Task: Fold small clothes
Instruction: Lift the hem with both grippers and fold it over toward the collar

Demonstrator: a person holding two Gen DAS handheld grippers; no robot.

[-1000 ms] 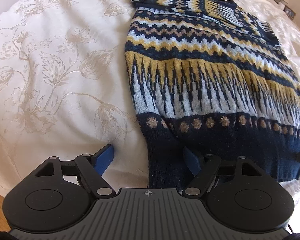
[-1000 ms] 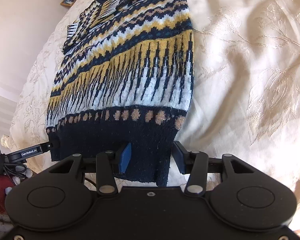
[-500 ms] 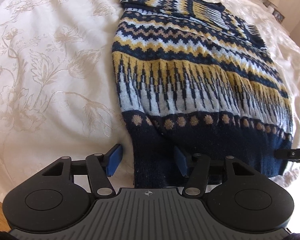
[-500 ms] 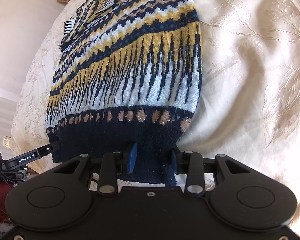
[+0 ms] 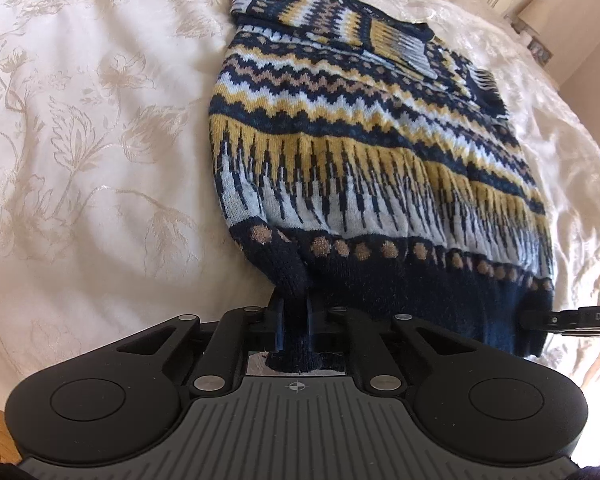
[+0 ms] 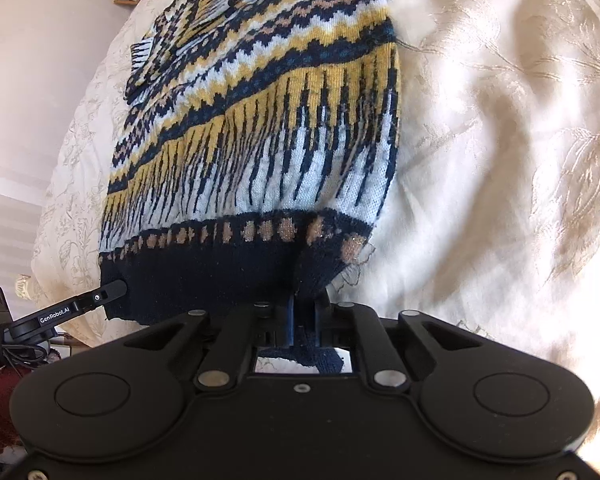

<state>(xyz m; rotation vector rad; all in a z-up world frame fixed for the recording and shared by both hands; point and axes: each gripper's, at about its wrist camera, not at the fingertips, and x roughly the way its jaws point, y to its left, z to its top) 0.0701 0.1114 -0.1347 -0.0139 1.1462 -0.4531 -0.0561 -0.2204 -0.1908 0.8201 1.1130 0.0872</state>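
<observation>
Both jaws stood open around the hem half a second ago; now each is closed on it. The left hand-held gripper pinches a bunched fold of the dark ribbed hem of the navy, mustard and pale-blue patterned knit sweater at its own corner, and the right hand-held gripper clamps the opposite hem corner the same way, with a tail of navy knit poking back through each set of jaws. The sweater lies spread ahead of both grippers on the cream floral-embroidered bedspread, its neckline at the far end and its sleeves apparently folded in across the chest. With both near corners held, the bottom edge looks ready to be lifted and carried forward toward the collar for a crosswise fold, though that is only a judgement from the grip. The finger pads themselves are mostly buried in wool, so how much cloth each holds, and whether both layers of the hem are caught, cannot be told. The far shoulder region is compressed by the fisheye, and each view shows only the tip of the other gripper at its edge.
</observation>
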